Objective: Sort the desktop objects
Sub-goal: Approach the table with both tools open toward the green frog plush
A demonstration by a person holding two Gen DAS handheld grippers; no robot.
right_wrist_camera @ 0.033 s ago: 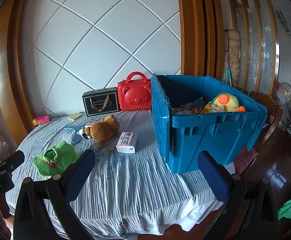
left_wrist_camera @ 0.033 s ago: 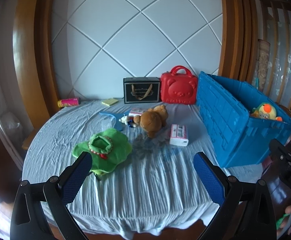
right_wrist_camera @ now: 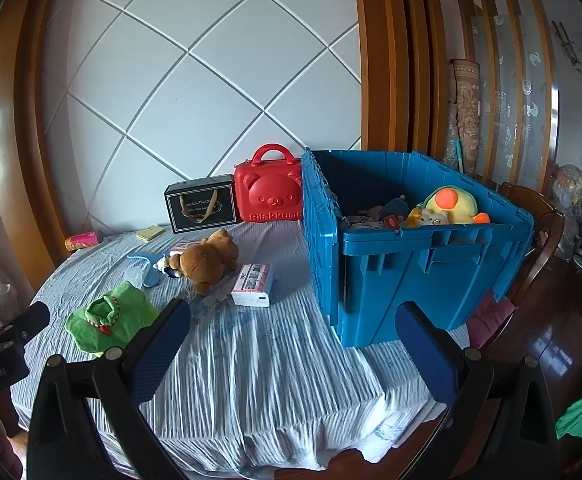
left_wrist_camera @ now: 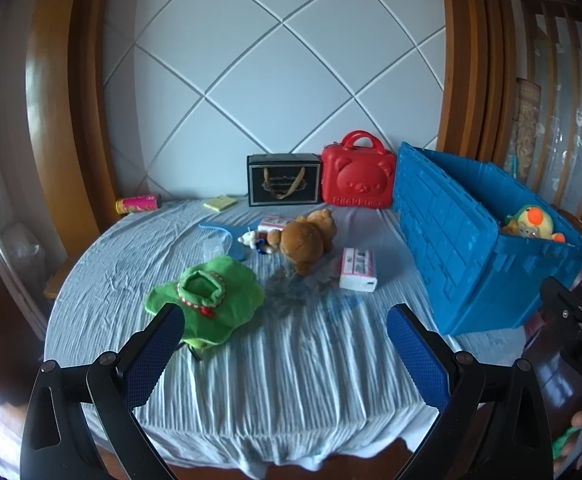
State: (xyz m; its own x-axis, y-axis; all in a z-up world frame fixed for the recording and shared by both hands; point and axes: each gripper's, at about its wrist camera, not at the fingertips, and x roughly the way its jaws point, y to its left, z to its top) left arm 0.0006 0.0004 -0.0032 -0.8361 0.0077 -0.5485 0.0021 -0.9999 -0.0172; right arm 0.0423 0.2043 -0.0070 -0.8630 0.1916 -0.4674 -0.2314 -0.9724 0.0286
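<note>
On a round table with a pale blue cloth (left_wrist_camera: pixel 291 360) lie a green plush piece (left_wrist_camera: pixel 207 300), a brown teddy bear (left_wrist_camera: pixel 305 240), a white and pink box (left_wrist_camera: pixel 357 270) and a small white toy (left_wrist_camera: pixel 249 239). A big blue crate (left_wrist_camera: pixel 451 240) stands at the right, with a yellow plush (left_wrist_camera: pixel 535 222) and other toys inside. My left gripper (left_wrist_camera: pixel 283 320) hovers open over the near cloth, holding nothing. My right gripper (right_wrist_camera: pixel 293 312) is open too, in front of the crate (right_wrist_camera: pixel 411 276), with the bear (right_wrist_camera: pixel 205 258) and box (right_wrist_camera: pixel 253 280) to its left.
Against the back wall stand a red bear-faced case (left_wrist_camera: pixel 357 182) and a black gift box (left_wrist_camera: pixel 283 180). A pink can (left_wrist_camera: pixel 139 204) and a yellow notepad (left_wrist_camera: pixel 221 203) lie at the back left. A wooden chair (right_wrist_camera: pixel 539 220) stands beyond the crate.
</note>
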